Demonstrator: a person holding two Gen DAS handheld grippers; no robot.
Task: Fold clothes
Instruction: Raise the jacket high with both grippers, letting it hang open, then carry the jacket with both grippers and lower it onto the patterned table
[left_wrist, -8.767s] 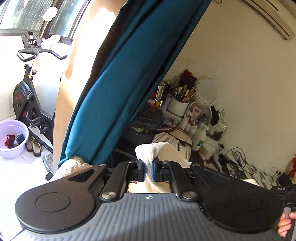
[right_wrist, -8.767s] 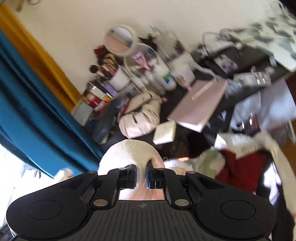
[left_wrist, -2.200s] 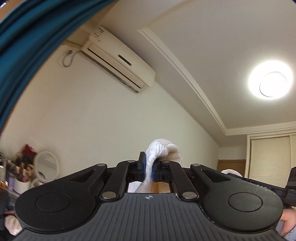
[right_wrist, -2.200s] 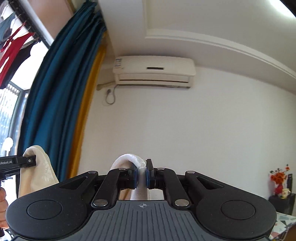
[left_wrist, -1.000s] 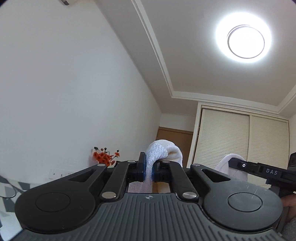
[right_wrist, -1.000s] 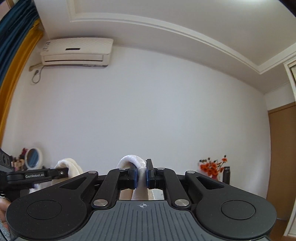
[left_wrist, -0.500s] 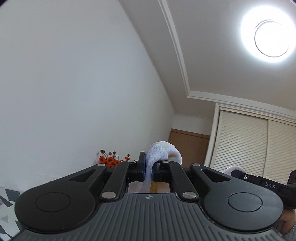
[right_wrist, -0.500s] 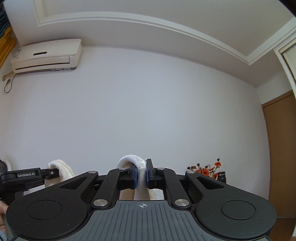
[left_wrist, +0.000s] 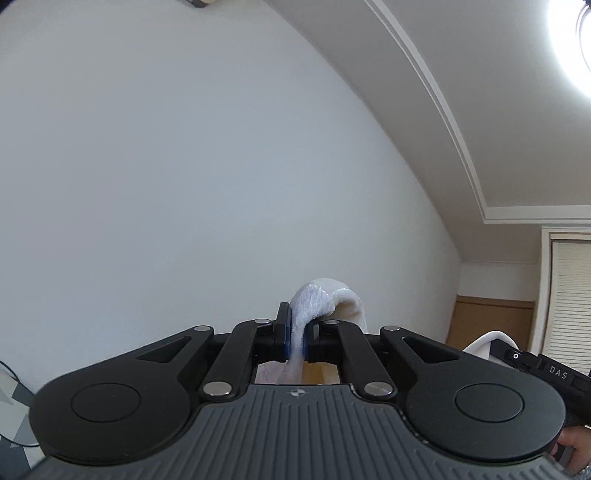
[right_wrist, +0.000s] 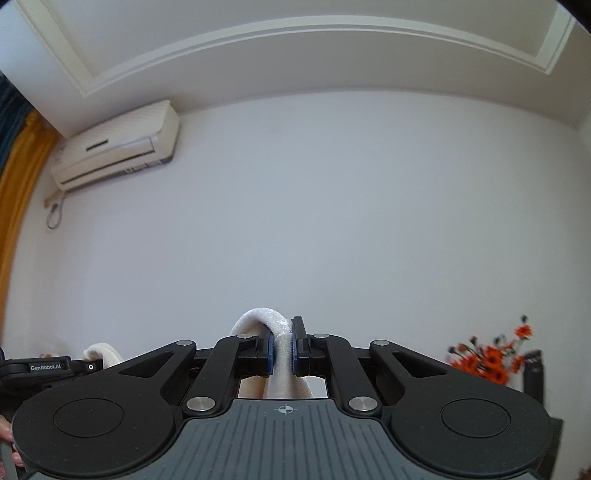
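My left gripper (left_wrist: 295, 334) is shut on a fold of a white knitted garment (left_wrist: 314, 297) that bulges above the jaws and hangs below them. My right gripper (right_wrist: 282, 345) is shut on another fold of the same cream-white garment (right_wrist: 262, 317). Both grippers are raised and point at the upper wall. The right gripper shows at the right edge of the left wrist view (left_wrist: 532, 363), the left gripper at the left edge of the right wrist view (right_wrist: 48, 367), each with cloth in it. The rest of the garment is hidden below the grippers.
A white wall fills both views. An air conditioner (right_wrist: 114, 146) hangs high on the left, beside a yellow curtain (right_wrist: 18, 184). Orange flowers (right_wrist: 491, 360) stand low on the right. A wardrobe with slatted doors (left_wrist: 569, 295) and a ceiling lamp (left_wrist: 576, 48) are to the right.
Both grippers have swung left with the garment held: the flowers slid out of the left view, the lamp and wardrobe moved to its right edge, and the air conditioner moved further into the right view.
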